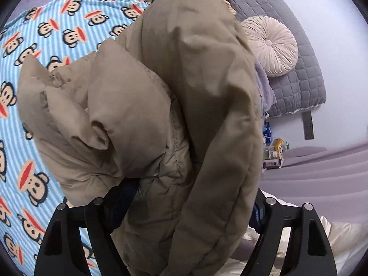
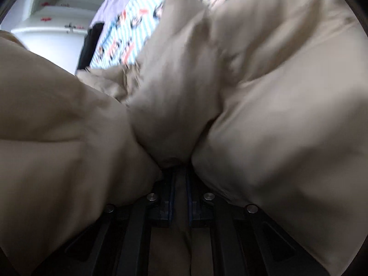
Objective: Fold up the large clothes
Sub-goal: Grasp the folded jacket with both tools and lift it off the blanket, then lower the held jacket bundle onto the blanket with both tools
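Folding looks barely begun: the tan puffer jacket (image 1: 161, 119) bunches between the wide-spread left gripper (image 1: 184, 209), while the right gripper (image 2: 179, 197) pinches a fold.

Both grippers (image 1: 186, 207) (image 2: 179, 197): black slotted fingers, silver screws, blue pads.

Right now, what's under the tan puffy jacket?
Under the tan puffy jacket lies a blue striped monkey blanket on a purple bed. Whatever sits directly beneath the jacket is covered.
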Available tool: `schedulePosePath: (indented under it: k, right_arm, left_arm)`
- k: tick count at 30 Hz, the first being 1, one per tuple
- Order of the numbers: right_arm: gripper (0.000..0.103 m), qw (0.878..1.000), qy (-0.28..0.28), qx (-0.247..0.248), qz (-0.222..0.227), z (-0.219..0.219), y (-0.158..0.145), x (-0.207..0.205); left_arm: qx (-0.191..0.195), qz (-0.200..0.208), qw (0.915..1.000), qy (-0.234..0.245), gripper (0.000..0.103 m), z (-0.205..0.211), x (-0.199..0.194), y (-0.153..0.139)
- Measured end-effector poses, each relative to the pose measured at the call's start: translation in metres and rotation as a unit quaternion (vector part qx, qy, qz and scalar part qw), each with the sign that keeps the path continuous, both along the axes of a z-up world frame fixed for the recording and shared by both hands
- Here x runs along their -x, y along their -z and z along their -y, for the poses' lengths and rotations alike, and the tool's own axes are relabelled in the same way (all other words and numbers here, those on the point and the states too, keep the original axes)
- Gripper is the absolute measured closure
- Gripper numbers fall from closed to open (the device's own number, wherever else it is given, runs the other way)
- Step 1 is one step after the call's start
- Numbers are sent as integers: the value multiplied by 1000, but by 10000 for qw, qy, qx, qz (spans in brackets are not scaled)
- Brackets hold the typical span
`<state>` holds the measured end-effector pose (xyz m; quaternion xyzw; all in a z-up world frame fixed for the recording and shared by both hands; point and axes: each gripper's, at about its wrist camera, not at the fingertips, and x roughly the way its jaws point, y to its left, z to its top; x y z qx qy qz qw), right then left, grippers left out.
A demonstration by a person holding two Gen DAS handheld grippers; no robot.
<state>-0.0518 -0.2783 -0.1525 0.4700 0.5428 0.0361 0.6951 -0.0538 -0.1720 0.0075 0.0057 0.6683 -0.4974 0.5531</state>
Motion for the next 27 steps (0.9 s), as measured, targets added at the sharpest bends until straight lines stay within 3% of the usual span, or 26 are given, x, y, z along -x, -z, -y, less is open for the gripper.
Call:
schedulePosePath:
  k: [2,4,6,8,10,13,15,17,20,24,27]
  right_arm:
    - [90,9998,170,101,74,19,-14,19]
    - [83,9987,470,170,70,41,-24,46]
    - [66,9960,883,163,41,63,-32,76]
    - [57,9924,1217,173,-9,77,-36,104]
    - [56,9886,1491,201,-80,87,-40,131]
    - [42,9828,1820,269,-183,99,-48,173]
    - [22,9788,2017,357,-89,103,-60,197]
    - [21,9762,2127,397,151,104,-74,219]
    - [20,9783,1962,207,638,98,-93,231]
    - [19,9897,1073,-10,950,69,-102,213]
    - [19,9922,926,212,801,59,-97,192]
  left_arm:
    - [84,-98,9996,244,20,20,2,7]
    - [168,-177,9990,384,20,39,3,20]
    - [207,-234,9983,484,20,58,4,36]
    - [35,-259,9988,426,20,78,5,58]
    - [-81,-343,9989,316,17,96,3,77]
    - [-259,-123,9989,368,17,116,9,93]
    - [-305,85,9983,489,17,128,9,98]
    - [-358,283,9972,597,17,133,10,105]
    - [-421,601,9953,639,17,136,13,96]
    - [-201,1214,9912,490,17,135,14,63]
    - [-58,2182,9758,121,17,109,5,27]
